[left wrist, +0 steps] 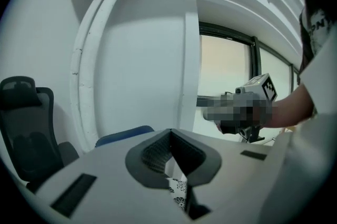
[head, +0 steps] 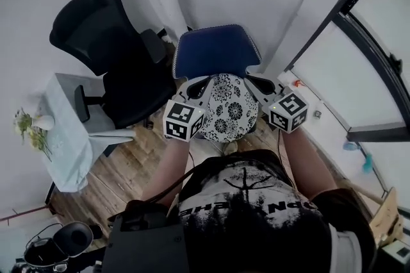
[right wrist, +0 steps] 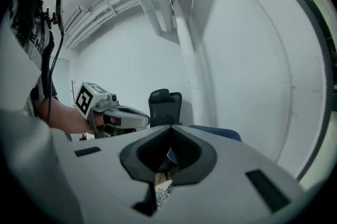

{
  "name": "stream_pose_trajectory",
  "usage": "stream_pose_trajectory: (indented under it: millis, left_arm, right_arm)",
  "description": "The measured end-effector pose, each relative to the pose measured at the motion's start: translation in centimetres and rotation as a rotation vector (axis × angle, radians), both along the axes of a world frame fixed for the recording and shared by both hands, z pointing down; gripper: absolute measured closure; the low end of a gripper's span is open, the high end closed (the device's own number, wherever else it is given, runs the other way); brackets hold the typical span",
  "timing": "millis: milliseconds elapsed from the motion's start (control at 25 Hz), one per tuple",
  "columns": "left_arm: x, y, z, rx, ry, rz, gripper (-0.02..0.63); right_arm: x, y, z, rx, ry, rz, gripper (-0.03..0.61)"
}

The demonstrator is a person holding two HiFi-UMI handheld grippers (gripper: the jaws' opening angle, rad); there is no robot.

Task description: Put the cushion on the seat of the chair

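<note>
The flowered cushion [head: 227, 108] hung in the air by the blue chair [head: 214, 50], its opposite edges clamped in the left gripper [head: 197, 89] and right gripper [head: 257, 84]; it looked light and floppy, best pinched at its rim.

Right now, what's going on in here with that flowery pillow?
A person holds a gripper in each hand. The left gripper and the right gripper are both clamped on opposite edges of the round flowery cushion, holding it up in front of the blue chair. It isn't on the seat yet. A black office chair stands beside the blue one.
</note>
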State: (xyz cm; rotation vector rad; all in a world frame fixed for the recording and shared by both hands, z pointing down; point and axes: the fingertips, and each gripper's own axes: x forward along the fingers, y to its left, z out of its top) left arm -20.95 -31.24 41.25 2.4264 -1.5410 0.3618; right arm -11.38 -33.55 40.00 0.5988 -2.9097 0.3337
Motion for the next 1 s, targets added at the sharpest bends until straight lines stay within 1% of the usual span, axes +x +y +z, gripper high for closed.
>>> stream_pose_trajectory:
  millis: [200, 400, 640, 1000]
  left_arm:
    - [0.9, -0.4, -2.3, 0.041, -0.002, 0.045, 0.6]
    - [1.2, 0.1, -3.2, 0.049, 0.019, 0.069, 0.6]
    - [1.0, 0.8, -2.3, 0.043, 0.028, 0.07, 0.6]
    - [2.6, 0.8, -1.8, 0.033, 0.04, 0.114, 0.6]
  right_arm:
    - [0.2, -0.4, -1.9, 0.026, -0.023, 0.034, 0.56]
    - [0.2, 0.0, -2.9, 0.047, -0.029, 0.046, 0.56]
    - [0.3, 0.7, -2.6, 0.054, -0.014, 0.053, 0.56]
    - [0.8, 0.7, -2.1, 0.048, -0.003, 0.076, 0.56]
